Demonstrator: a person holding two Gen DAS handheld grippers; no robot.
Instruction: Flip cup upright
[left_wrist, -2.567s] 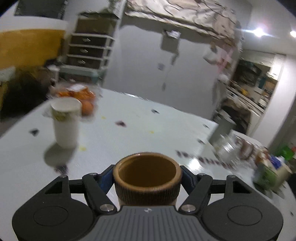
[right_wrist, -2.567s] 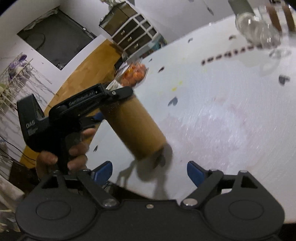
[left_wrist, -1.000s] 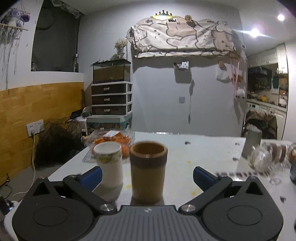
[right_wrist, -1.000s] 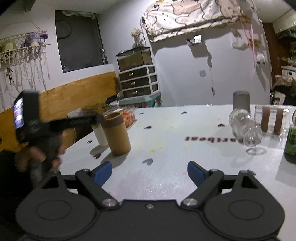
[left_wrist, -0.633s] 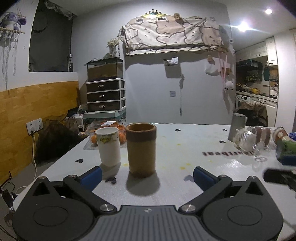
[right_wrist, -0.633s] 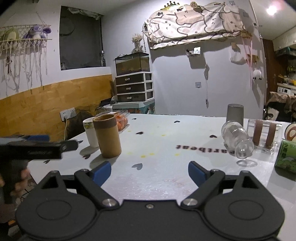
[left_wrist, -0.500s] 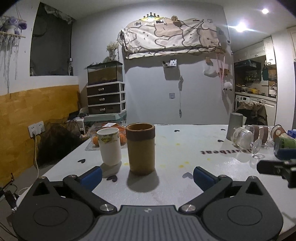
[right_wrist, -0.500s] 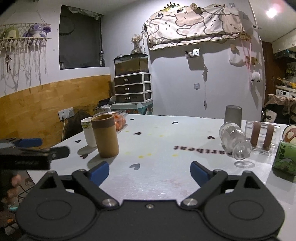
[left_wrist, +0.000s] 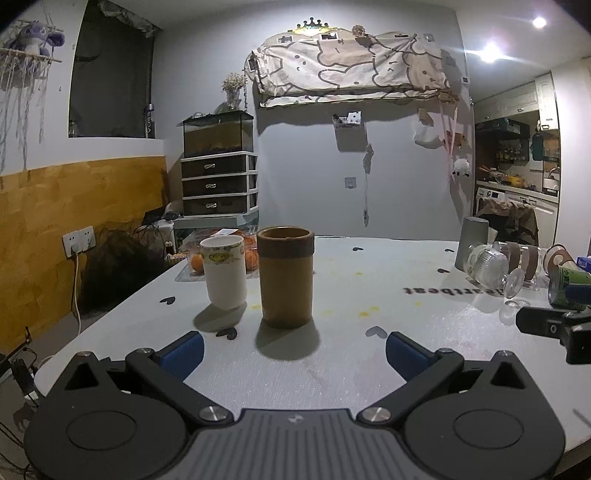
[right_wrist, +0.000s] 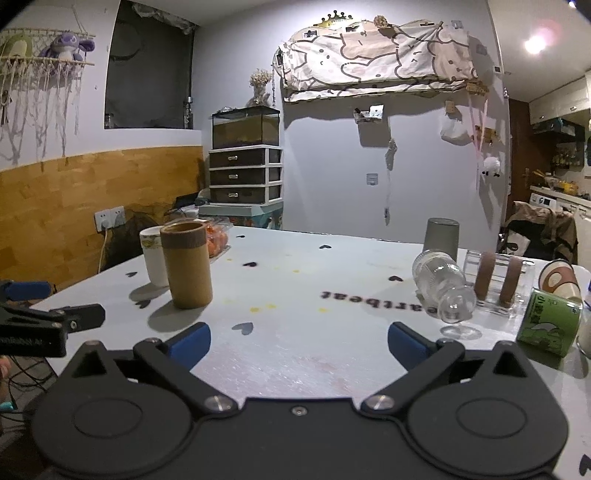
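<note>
The left gripper (left_wrist: 293, 350), fingers spread, is retreating from the upright cup (left_wrist: 285, 277); the right gripper (right_wrist: 298, 341) is idling open, edge-cropped.

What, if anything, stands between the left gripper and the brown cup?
Nothing visible does. The brown cup stands upright on the table, straight ahead of the open left gripper, with only bare tabletop between. The white cup stands off to the cup's left, outside that path.
</note>
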